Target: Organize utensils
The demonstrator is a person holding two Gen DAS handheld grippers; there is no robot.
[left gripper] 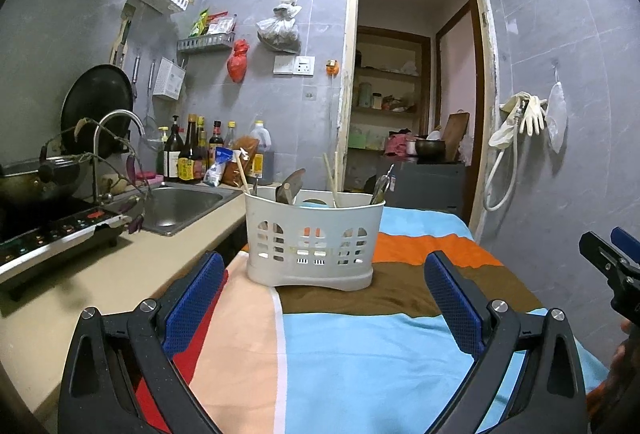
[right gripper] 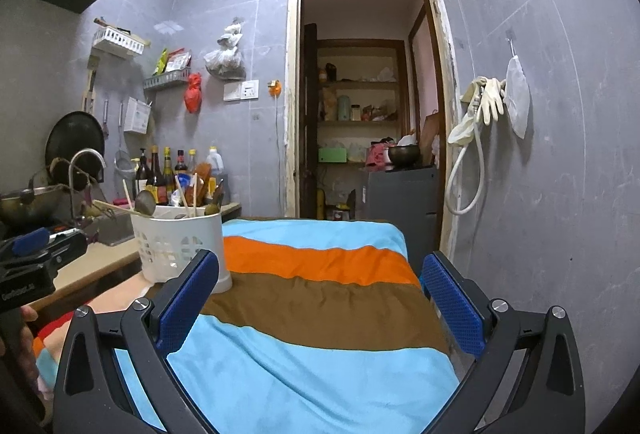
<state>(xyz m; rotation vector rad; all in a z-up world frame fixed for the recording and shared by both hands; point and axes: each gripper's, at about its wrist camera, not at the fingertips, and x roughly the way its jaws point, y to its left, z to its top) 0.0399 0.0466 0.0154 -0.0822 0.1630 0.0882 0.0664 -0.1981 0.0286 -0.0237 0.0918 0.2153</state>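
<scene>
A white slotted utensil caddy [left gripper: 312, 238] stands upright on the striped cloth [left gripper: 360, 354] of the table. It holds chopsticks [left gripper: 332, 173], a dark ladle [left gripper: 290, 187] and metal spoons [left gripper: 380, 187]. My left gripper [left gripper: 324, 294] is open, its blue pads spread wide, a short way in front of the caddy with nothing between them. In the right wrist view the caddy [right gripper: 180, 246] stands at the left, just beyond the left finger. My right gripper [right gripper: 320, 298] is open and empty over the cloth [right gripper: 320, 314]. The right gripper's tip shows at the left wrist view's right edge [left gripper: 612, 258].
A beige counter [left gripper: 80, 294] runs along the left with a steel sink [left gripper: 180, 205], a tap, a cooktop [left gripper: 52, 230] and sauce bottles [left gripper: 192, 149]. A doorway [left gripper: 412, 93] opens behind the table. Gloves and a hose [left gripper: 516, 125] hang on the right wall.
</scene>
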